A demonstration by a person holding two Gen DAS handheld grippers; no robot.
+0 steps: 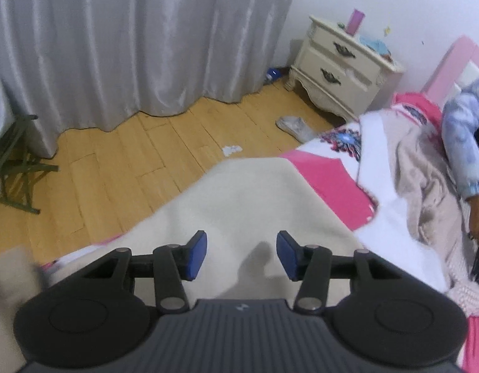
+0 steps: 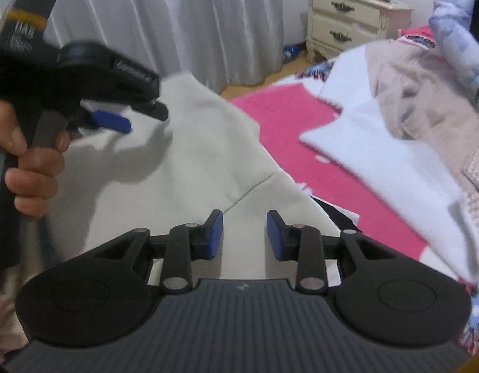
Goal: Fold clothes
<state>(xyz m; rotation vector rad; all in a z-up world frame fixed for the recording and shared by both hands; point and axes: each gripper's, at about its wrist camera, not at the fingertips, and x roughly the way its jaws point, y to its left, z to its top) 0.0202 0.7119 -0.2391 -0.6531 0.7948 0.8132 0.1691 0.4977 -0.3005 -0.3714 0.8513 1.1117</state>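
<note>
- Bedroom setting: grey curtain (image 1: 140, 46) at far left, wood floor (image 1: 121, 161), cream nightstand (image 1: 339, 65) at far right, bed under a pink-and-white bedspread (image 1: 326, 183).
- Left wrist view: left gripper (image 1: 241, 255) points steeply down over a cream garment (image 1: 255, 192) spread on the near edge of the bed. Jaws stand apart; bare cloth shows between the blue pads, nothing pinched.
- Garment sits directly beneath and ahead of this gripper; its far rounded end reaches toward the floor edge of the bed.
- Right side of this view: a second person's patterned blue sleeve (image 1: 463, 136) over a beige heap of clothes (image 1: 423, 180), well apart from the gripper.
- Right wrist view: right gripper (image 2: 244, 233) also hovers over the cream garment (image 2: 165, 168), jaws parted more narrowly, empty. A seam (image 2: 255, 186) runs diagonally from near centre to far right, just ahead of the pads.
- Left gripper (image 2: 115, 118) appears at far left, held in the person's hand (image 2: 28, 161), blurred, low over the garment's left portion.
- Judgement: garment's long axis runs near-to-far, slightly leftward. Both grippers are above it; the right is nearer the seam and right edge, the left nearer the left edge. Next grasp likely takes those opposite edges.
- White cloth (image 2: 388, 168) lies at right, apart from the garment.
</note>
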